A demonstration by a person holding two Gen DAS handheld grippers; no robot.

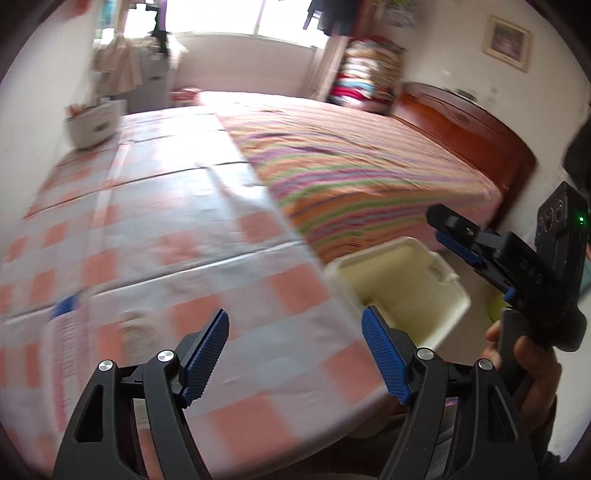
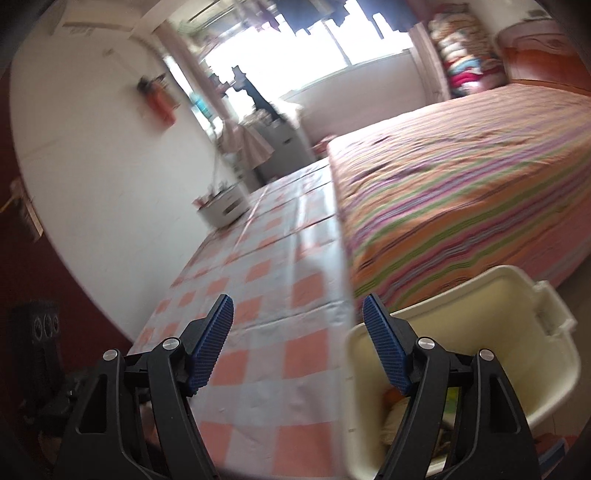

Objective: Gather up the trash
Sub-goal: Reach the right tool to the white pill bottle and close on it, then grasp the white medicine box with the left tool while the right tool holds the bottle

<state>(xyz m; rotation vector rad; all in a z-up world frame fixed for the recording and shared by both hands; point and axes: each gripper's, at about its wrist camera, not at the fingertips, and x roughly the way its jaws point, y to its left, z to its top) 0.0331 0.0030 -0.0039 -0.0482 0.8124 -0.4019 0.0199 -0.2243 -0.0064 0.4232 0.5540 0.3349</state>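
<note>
Left wrist view is showing the left gripper [image 1: 295,328] hanging wide open and empty over the checked tablecloth [image 1: 166,229]. Right gripper [image 2: 298,317] is likewise gaping, holding nothing. The cream bin [image 2: 517,332] is sitting just right of the table, beside the striped bed [image 2: 461,184].

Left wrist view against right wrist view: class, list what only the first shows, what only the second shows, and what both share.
Only the left wrist view shows the other tool, the right tool, held by a hand, a framed picture on the wall, and a blurred printed packet on the table.

Only the right wrist view shows trash lying inside the bin and a red item hanging on the wall.

Both share the checked tablecloth, the striped bed, the cream bin, the white basket and the bright window. The left tool stands open and empty.
</note>
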